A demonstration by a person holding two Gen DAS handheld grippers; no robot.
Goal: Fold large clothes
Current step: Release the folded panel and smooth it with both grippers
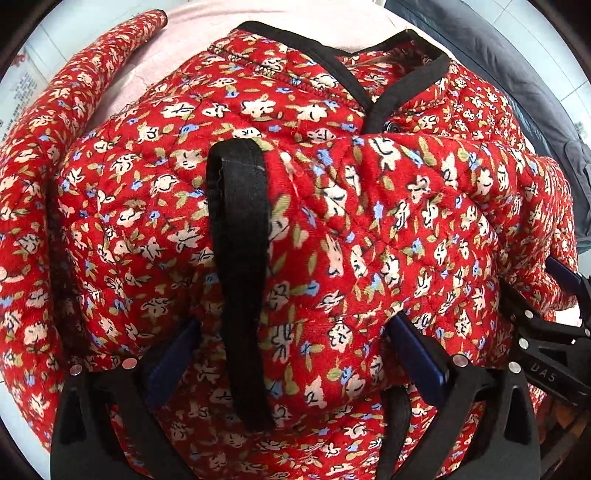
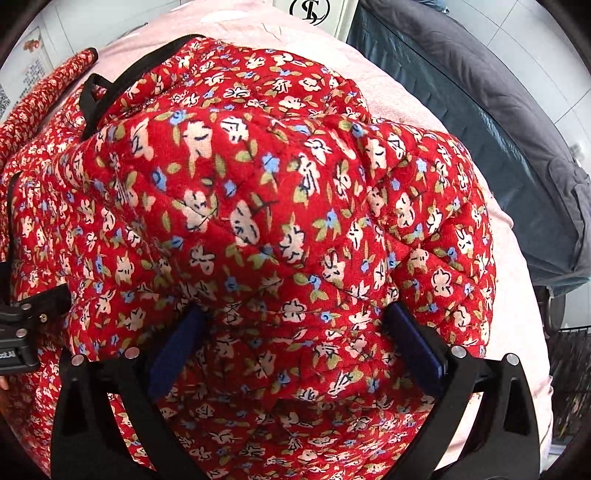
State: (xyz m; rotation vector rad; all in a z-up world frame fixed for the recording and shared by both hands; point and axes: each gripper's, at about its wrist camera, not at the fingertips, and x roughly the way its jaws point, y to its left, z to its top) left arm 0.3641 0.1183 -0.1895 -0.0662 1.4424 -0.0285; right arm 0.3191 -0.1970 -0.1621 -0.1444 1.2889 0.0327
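Pink-covered bed [image 2: 424,110] under everything, pale sheet showing at top and right of both views. Dark grey bedding [image 2: 498,122] heaped along far right edge, beside the pink sheet. Red floral quilted jacket [image 1: 369,229] spread on the bed, filling most of both views, puffy, diamond stitching, white and blue flowers. One sleeve [image 1: 74,96] lying stretched out at upper left on the pink sheet. Other sleeve folded across the jacket body, black cuff [image 1: 238,258] facing the left camera, running top to bottom in mid frame. Black-trimmed neckline [image 1: 373,81] at top, V shape, small dark button just below it. Left tool [image 1: 295,354] pointing down at the jacket, blue pads [image 1: 173,354] spread wide, released, cuff lying between them but not pinched. Right tool [image 2: 291,343] also over the jacket, angled steeply down, blue pads [image 2: 417,347] wide apart, released, fabric bulging up between them, no squeeze visible. Right tool's body visible at right edge of left view, left tool's body at left edge of right view, the two near each other. White wall with dark round logo [image 2: 309,11] behind the bed, top of right view.
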